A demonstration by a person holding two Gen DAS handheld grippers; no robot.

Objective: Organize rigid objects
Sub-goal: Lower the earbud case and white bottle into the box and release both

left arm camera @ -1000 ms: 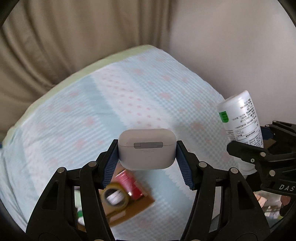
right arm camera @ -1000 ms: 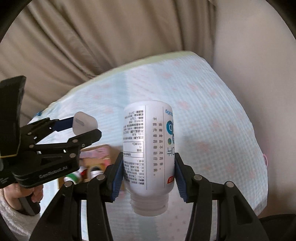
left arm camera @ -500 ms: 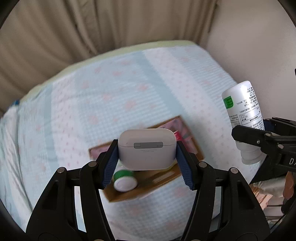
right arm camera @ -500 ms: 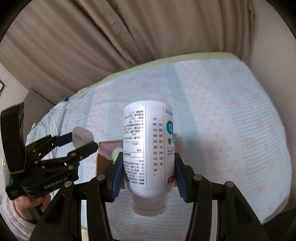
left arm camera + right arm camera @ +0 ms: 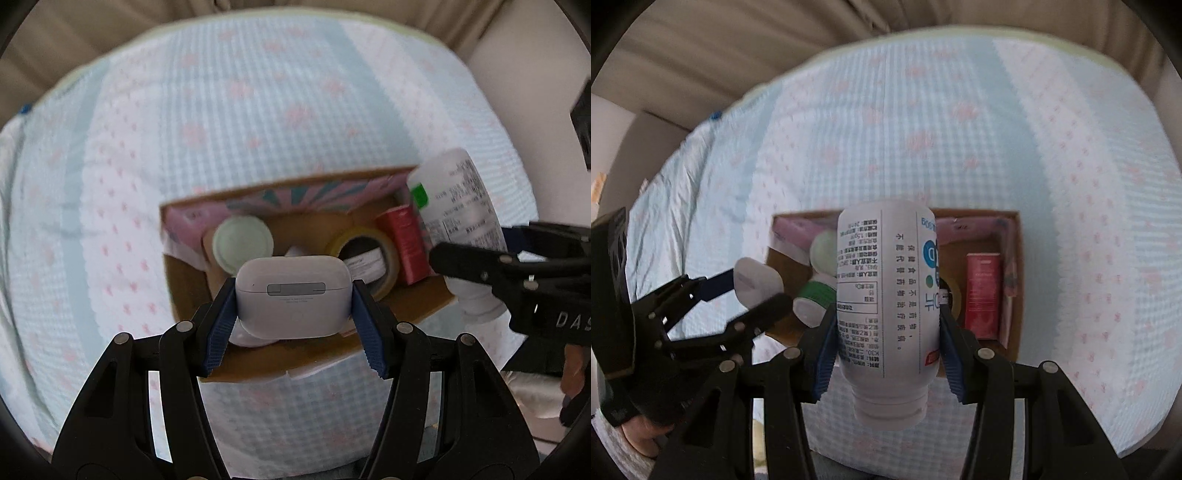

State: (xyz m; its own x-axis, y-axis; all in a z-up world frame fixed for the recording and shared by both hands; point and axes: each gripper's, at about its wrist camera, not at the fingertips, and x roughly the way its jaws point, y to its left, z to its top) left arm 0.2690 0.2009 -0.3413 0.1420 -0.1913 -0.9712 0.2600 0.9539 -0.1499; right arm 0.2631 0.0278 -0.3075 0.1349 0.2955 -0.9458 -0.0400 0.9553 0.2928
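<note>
Below, a bed (image 5: 258,122) fills both views, covered in pale blue checked fabric with faint pink flecks and wide plain bands; beige curtains (image 5: 738,44) hang behind it and a bare wall (image 5: 535,85) closes the right side of the left wrist view. On the bed sits an open cardboard box (image 5: 192,291) with a pink printed lining along its far wall.

The left gripper (image 5: 293,319) is clamped on a white earbud case (image 5: 293,295), its blue ribbed pads pressed to the case's two ends, the grey hinge strip facing the camera. The case hangs over the near left part of the box. The right gripper (image 5: 886,349) grips a white bottle (image 5: 886,295) around its body, cap end toward the camera, base pointing at the box; its label carries dense black print, a blue logo and a small red mark. The bottle hangs over the middle of the box in the right wrist view.

Inside the box lie a red carton (image 5: 983,295) at the right, a roll of yellowish tape (image 5: 364,254) beside it, and a pale green round lid (image 5: 243,243) at the left. The two held things cover much of the box floor, and what lies beneath the case cannot be made out. The far edges are blurred. A hand shows only as a sliver at the frame edges.
</note>
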